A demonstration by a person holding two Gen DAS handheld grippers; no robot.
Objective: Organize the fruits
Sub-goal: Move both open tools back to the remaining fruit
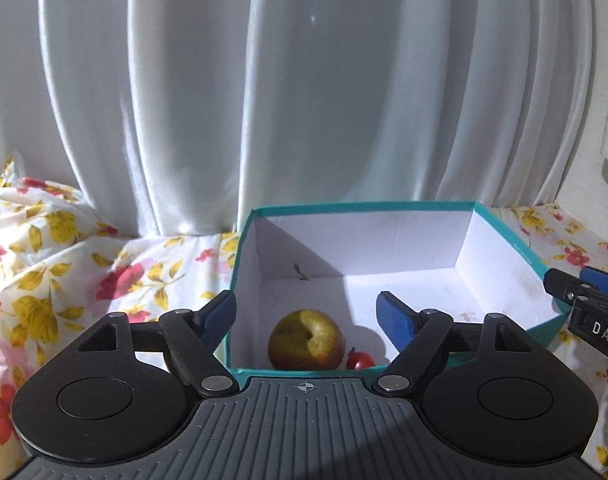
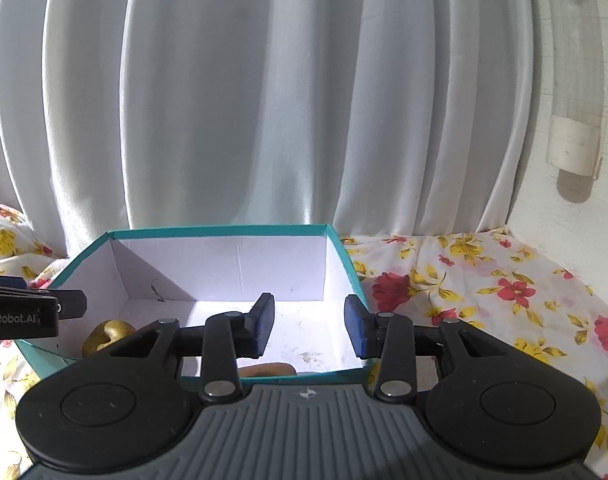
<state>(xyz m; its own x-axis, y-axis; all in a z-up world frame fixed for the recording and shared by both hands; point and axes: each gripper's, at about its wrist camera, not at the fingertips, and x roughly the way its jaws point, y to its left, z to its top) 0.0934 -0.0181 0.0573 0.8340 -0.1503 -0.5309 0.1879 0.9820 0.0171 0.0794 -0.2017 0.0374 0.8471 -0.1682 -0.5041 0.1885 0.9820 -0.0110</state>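
A teal box with a white inside point(image 1: 504, 236) stands on a flowered cloth. A yellow-red apple point(image 1: 306, 340) and a small red fruit point(image 1: 360, 360) lie at its near wall. My left gripper point(image 1: 306, 314) is open and empty, above the near edge of the box over the apple. In the right wrist view the same box point(image 2: 219, 233) shows, with the apple point(image 2: 107, 334) at the left and a brownish fruit point(image 2: 269, 370) partly hidden behind my right gripper point(image 2: 310, 330), which is open and empty over the box's right part. The other gripper shows at each view's side.
A white curtain point(image 1: 304, 100) hangs right behind the box. The flowered cloth point(image 2: 504, 300) spreads to both sides, bunched up at the left point(image 1: 43, 240). A white wall with a pipe point(image 2: 572, 120) stands at the right.
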